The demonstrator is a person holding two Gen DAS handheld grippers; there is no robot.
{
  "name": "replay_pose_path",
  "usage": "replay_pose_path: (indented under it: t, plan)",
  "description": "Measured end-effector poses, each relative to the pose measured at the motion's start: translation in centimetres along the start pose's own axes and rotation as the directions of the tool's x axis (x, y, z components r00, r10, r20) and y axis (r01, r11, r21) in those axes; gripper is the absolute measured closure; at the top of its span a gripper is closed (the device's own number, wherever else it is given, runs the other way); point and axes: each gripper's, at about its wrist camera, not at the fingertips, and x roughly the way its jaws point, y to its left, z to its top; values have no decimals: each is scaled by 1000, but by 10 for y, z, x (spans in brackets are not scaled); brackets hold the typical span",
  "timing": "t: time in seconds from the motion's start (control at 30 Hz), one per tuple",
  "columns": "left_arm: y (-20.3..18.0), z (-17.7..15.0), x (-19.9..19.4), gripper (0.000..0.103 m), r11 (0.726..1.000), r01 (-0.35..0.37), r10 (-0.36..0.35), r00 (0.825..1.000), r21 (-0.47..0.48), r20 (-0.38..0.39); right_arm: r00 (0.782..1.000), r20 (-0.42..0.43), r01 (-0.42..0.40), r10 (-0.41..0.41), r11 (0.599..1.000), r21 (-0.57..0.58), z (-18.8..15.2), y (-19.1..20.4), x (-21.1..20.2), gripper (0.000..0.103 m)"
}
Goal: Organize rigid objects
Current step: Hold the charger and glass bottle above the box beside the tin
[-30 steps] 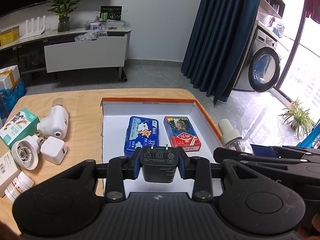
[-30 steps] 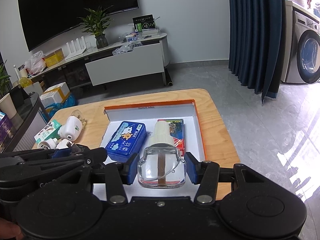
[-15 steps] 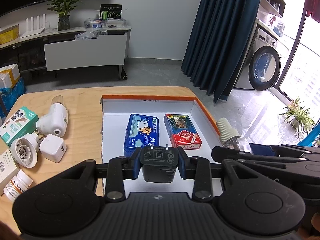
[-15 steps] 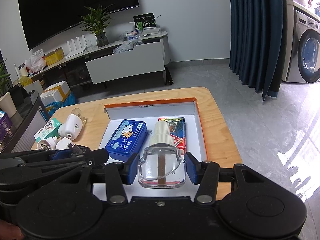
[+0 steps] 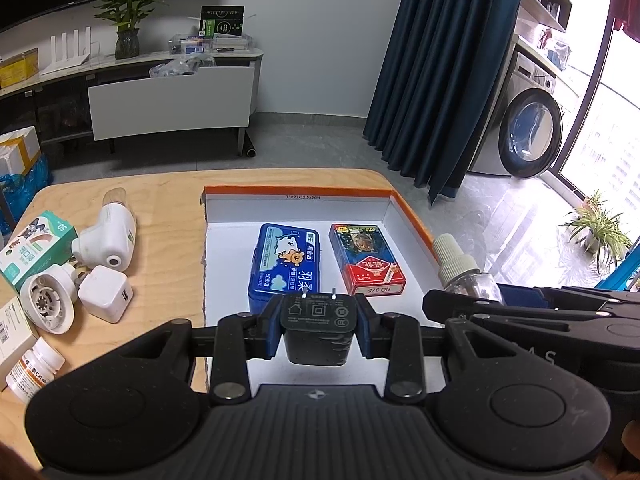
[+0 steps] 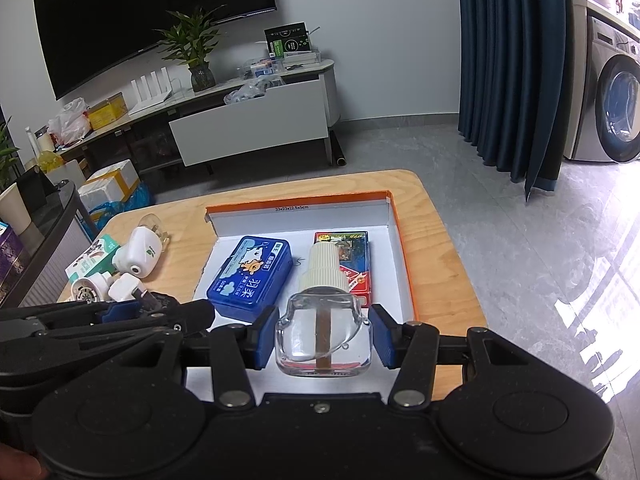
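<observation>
Left gripper clenched on black charger; right gripper grasping clear bottle; both held above box on table

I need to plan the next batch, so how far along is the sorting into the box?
Done: the blue tin and the red card pack lie in the orange-edged box. In hand: the left tool grips a black charger, the right tool a clear bottle, both above the box. Left on the table: white plug-in unit, white charger, round white device, green carton, pill bottle.
</observation>
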Motion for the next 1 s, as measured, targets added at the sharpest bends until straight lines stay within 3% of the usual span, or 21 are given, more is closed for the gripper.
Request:
replay_pose_path:
  t: [1.0]
  plan:
    - [3,-2,13,66,1000,-4,4,999,12,-35,999,-43,8,-8,1000,2,3,-5,22,43]
